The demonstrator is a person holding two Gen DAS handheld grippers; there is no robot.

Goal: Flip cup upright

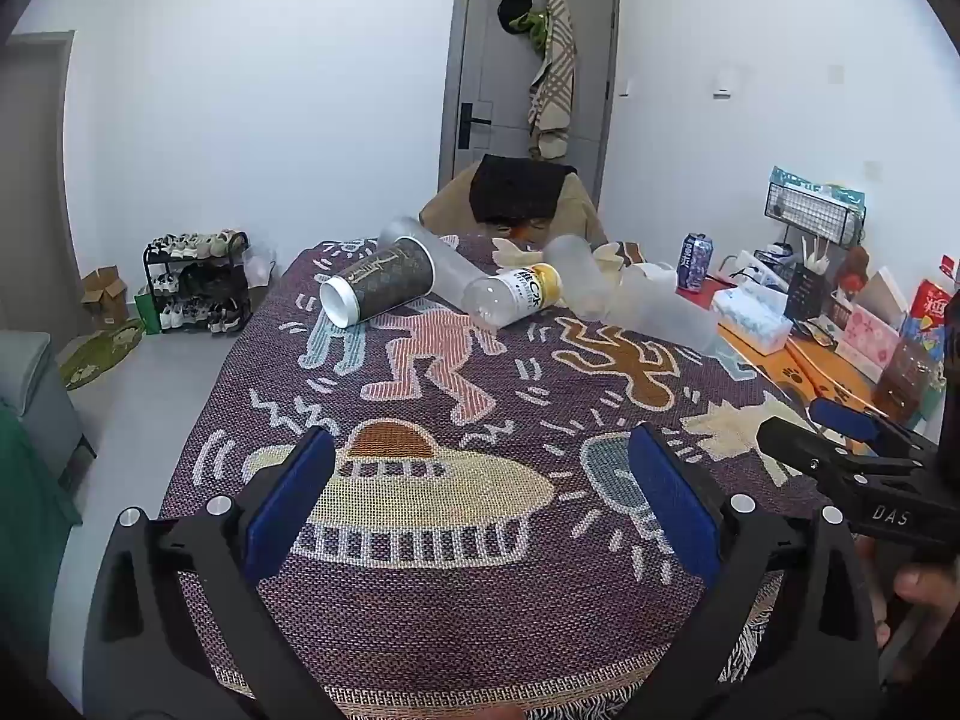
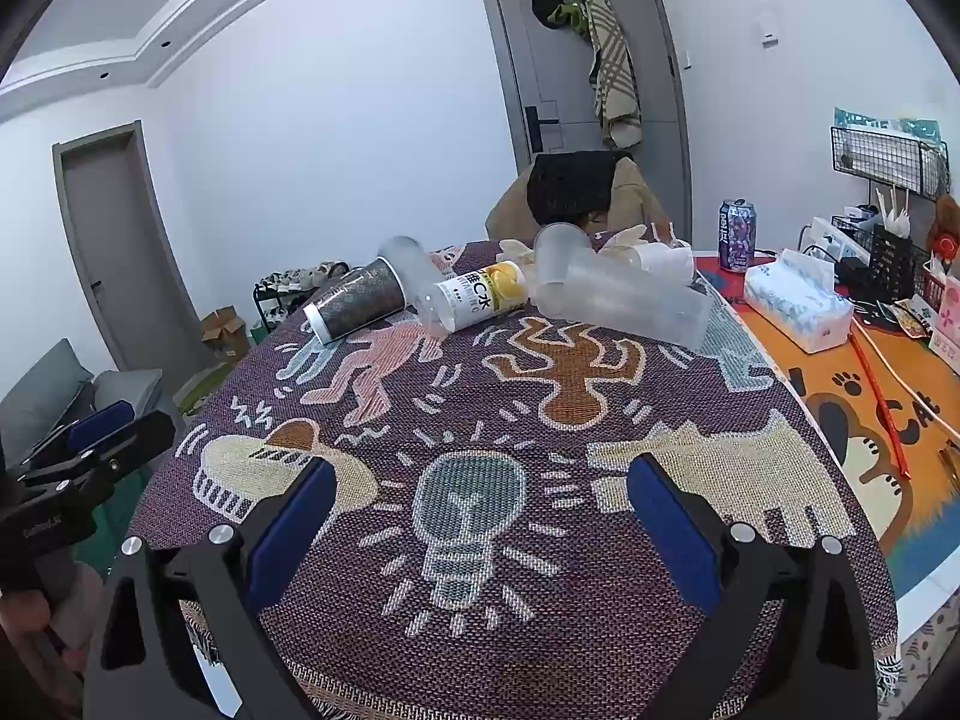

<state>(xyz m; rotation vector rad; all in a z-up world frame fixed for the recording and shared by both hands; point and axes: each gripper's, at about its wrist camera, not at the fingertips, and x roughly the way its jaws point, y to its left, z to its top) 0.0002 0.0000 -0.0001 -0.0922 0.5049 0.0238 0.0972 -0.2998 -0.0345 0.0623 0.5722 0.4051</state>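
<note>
Holding both tools low over the near end of the patterned tablecloth point(image 2: 540, 588), you are keeping the left gripper point(image 1: 480, 504) and the right gripper point(image 2: 480, 528) with their blue pads spread wide and nothing between them; each tool is also showing at the edge of the other's view, side by side and level. Looking farther along the cloth, you are facing a cluster of fallen containers at the far end, well apart from both sets of jaws. The dark paper cup point(image 1: 378, 285) is lying on its side at the left of that cluster, its white-rimmed mouth pointing toward you and to the left, its base angling away toward a frosted cup point(image 1: 420, 252) behind it. Beside it a clear bottle point(image 1: 516, 297) with a yellow label is lying across the middle, and more frosted plastic cups point(image 2: 624, 294) are lying to the right. Judging from both views, the dark cup is sitting ahead and left of centre, so your left gripper is probably the nearer one, and its long axis is running obliquely to your jaws, calling for a wrist turn before closing.
</note>
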